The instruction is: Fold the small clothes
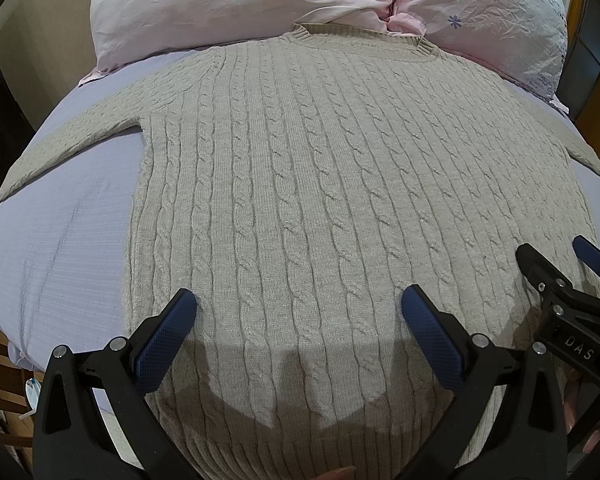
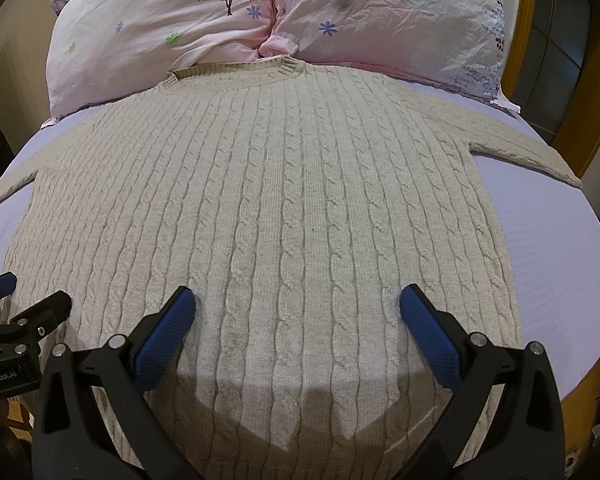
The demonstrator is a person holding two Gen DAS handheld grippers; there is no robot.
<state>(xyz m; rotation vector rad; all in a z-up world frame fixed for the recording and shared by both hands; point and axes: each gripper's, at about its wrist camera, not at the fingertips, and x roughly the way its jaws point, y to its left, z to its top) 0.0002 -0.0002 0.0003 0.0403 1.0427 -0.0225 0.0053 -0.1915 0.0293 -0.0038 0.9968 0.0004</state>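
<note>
At the far left, the lavender bed sheet (image 1: pixel 60 240) lies bare beside the garment, and one sleeve (image 1: pixel 72 144) of the sweater stretches flat across it toward the edge of the bed. The beige cable-knit sweater (image 1: pixel 300 184) itself is spread out flat on the sheet, its ribbed collar (image 1: pixel 360 34) at the far end touching the two pink flowered pillows (image 1: pixel 240 0), its hem nearest the cameras. The left gripper (image 1: pixel 299 308) hangs over the lower part of the sweater, its two blue-padded fingers (image 1: pixel 168 340) spread wide apart with nothing between them. Just to its right sits the right gripper (image 2: pixel 298 308), also low over the hem area and near the sweater's right half; its blue pads (image 2: pixel 428 336) stand equally wide apart and hold nothing. Both tools cast a shadow on the knit beneath them. Whether any fingertip touches the wool cannot be told. Further right, the other sleeve (image 2: pixel 528 156) runs flat out over the sheet, and beyond it a wooden frame (image 2: pixel 528 40) borders the bed
</note>
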